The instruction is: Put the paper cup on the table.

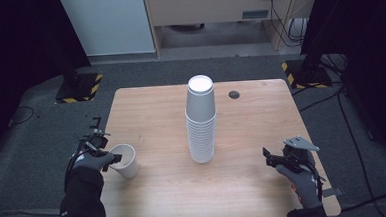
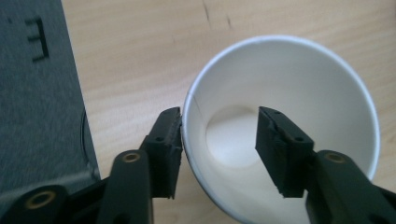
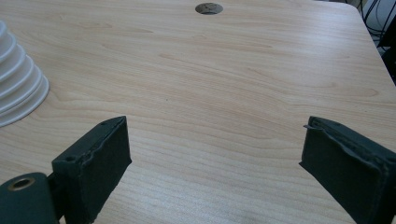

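I have the left gripper [image 1: 112, 158] at the near left of the table [image 1: 261, 115], and its jaws straddle the rim of a single white cup [image 1: 125, 160]: in the left gripper view one jaw sits outside the wall, touching or just off the rim, and the other hangs inside the cup [image 2: 299, 107] with a clear gap to the wall. So the jaws are partly apart around the rim, and I read them as not yet clamped on it. From the high view the cup leans, its mouth turned up and toward my left hand [image 1: 91, 161], its base toward the table's middle. The table edge and the dark carpet [image 2: 37, 102] beside it show at the left of the left gripper view. The tall stack [image 1: 201, 119] of upturned white cups stands near the table's centre, well apart from the single cup and from both grippers. My right gripper [image 1: 271, 158] is over the near right of the table, held in my gloved right hand [image 1: 300, 180], with its jaws spread wide and nothing between them; the right gripper view shows bare wood between the two pads [image 3: 100, 158], the bottom rims of the stack [image 3: 21, 91] at the far left, and a round cable hole [image 3: 208, 8] at the far edge.
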Tool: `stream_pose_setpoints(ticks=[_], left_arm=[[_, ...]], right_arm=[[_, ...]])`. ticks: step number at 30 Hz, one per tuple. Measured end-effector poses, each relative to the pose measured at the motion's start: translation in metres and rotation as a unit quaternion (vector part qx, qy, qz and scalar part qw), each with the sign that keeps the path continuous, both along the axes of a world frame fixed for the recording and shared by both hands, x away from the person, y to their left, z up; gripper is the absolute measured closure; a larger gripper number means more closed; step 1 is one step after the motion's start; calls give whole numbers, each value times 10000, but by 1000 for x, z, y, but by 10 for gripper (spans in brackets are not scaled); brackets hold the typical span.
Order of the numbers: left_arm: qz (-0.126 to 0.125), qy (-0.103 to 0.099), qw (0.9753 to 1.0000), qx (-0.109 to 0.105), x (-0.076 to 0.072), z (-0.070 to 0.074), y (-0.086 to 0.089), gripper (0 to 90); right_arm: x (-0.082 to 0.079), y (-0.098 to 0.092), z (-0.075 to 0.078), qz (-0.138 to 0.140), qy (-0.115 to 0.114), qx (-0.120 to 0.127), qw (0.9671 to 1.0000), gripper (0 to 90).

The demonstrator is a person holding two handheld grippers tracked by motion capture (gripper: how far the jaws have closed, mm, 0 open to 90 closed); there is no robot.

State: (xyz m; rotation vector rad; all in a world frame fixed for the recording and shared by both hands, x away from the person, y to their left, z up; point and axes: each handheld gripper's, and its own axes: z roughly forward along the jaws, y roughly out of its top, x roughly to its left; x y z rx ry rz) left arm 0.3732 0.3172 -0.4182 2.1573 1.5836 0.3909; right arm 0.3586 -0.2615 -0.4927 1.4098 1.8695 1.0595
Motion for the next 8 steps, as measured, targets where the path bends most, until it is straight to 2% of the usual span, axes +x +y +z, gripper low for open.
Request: stream_pose_setpoints(ticks=[3, 4, 6, 8], left_arm=[[33, -453, 9988, -193, -7, -3, 2, 440], [100, -718, 9969, -303, -10, -3, 2, 432], [132, -1116, 9928, -418, -17, -5, 2, 428], [245, -1481, 9868, -604, -23, -6, 2, 398]], right_arm=[[0, 0, 0, -5, 0, 2, 10000, 81], [0, 0, 0, -7, 1, 2, 10000, 81], [0, -1, 0, -2, -3, 4, 10000, 81], [0, -1, 0, -27, -2, 13, 10000, 80]])
